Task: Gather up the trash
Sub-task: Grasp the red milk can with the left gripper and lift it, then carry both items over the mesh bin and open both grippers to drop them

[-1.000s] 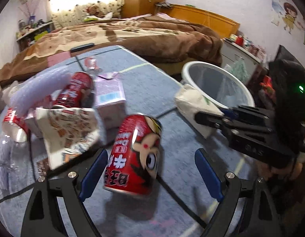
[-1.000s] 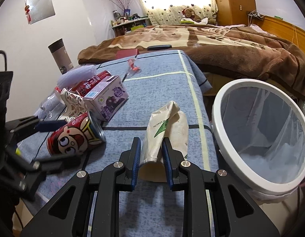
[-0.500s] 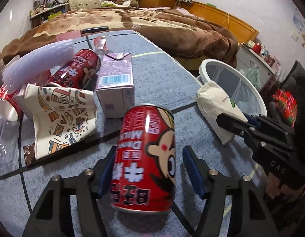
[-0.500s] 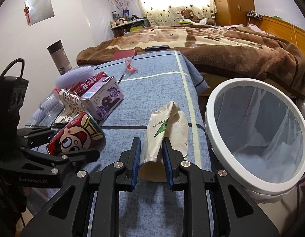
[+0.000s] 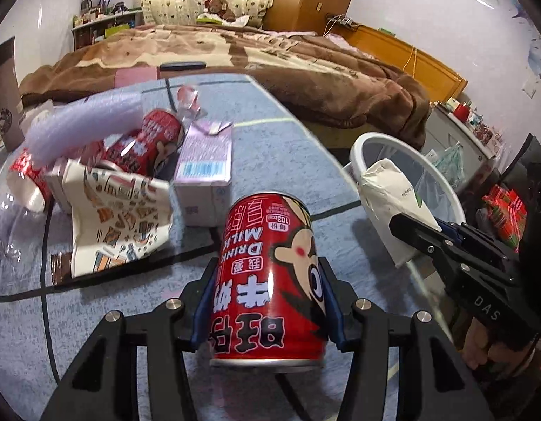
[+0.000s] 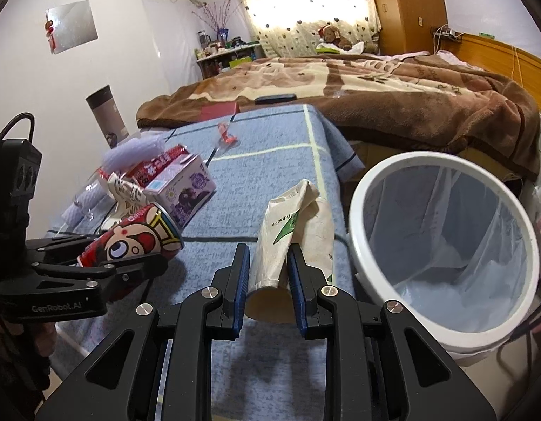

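Note:
A red milk-drink can (image 5: 270,245) lies on the blue tablecloth (image 5: 263,129). My left gripper (image 5: 267,270) has the can between its jaws, which are closing; both blue pads touch its sides. The same can (image 6: 130,242) shows at the left of the right wrist view, in the left gripper (image 6: 144,256). My right gripper (image 6: 269,251) is shut on a crushed white paper cup (image 6: 291,224) with a green mark, near the table's edge. That cup (image 5: 386,189) and the right gripper (image 5: 410,224) appear in the left wrist view. A white bin (image 6: 361,189) with a clear liner stands just right of the cup.
Behind the can lie a purple juice carton (image 5: 205,161), a second red can (image 5: 154,140), a flattened patterned cup (image 5: 112,210) and bubble wrap (image 5: 84,119). A bed with a brown blanket (image 5: 270,56) runs behind the table. The bin's rim (image 5: 358,147) stands beside the table edge.
The left jaws have come in from wide apart to touch the can's sides, and the left view has rolled level. The right gripper has kept still on the paper cup.

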A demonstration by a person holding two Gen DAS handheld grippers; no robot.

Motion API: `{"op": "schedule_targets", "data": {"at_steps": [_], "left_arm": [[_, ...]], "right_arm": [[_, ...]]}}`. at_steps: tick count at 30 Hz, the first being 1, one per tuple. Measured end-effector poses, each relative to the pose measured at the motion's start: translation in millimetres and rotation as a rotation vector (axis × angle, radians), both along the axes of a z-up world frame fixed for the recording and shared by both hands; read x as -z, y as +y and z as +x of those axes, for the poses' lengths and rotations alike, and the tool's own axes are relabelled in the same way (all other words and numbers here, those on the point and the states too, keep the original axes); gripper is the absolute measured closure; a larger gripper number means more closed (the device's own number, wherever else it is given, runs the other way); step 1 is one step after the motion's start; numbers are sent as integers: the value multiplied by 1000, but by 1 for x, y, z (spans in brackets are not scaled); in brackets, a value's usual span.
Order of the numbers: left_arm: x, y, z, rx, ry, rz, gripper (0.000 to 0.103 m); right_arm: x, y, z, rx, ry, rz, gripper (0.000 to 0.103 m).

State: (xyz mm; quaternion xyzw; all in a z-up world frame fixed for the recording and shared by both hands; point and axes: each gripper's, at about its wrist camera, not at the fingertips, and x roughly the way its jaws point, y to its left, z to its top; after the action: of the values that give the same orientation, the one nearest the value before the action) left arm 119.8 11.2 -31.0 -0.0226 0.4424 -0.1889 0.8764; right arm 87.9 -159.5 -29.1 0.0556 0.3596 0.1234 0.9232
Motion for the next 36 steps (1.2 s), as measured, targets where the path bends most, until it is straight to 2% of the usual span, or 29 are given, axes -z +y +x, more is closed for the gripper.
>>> {"op": "schedule_targets", "data": {"at_steps": [10,18,25,36], "left_arm": [[-29,-27,11,10,-66,-19,49],[-37,-76,20,96,-98,-39,49],[-37,-121,30,166,-86,-66,49],[-16,-166,44,212,-11,-60,49]], "right_arm": [[-19,-31,0,84,-55,7,80],[-28,-63,6,166,-75,-33,80],[-21,-85,11,229,-54,-48,80],[0,-112,15,258,22,-69,80]]}}
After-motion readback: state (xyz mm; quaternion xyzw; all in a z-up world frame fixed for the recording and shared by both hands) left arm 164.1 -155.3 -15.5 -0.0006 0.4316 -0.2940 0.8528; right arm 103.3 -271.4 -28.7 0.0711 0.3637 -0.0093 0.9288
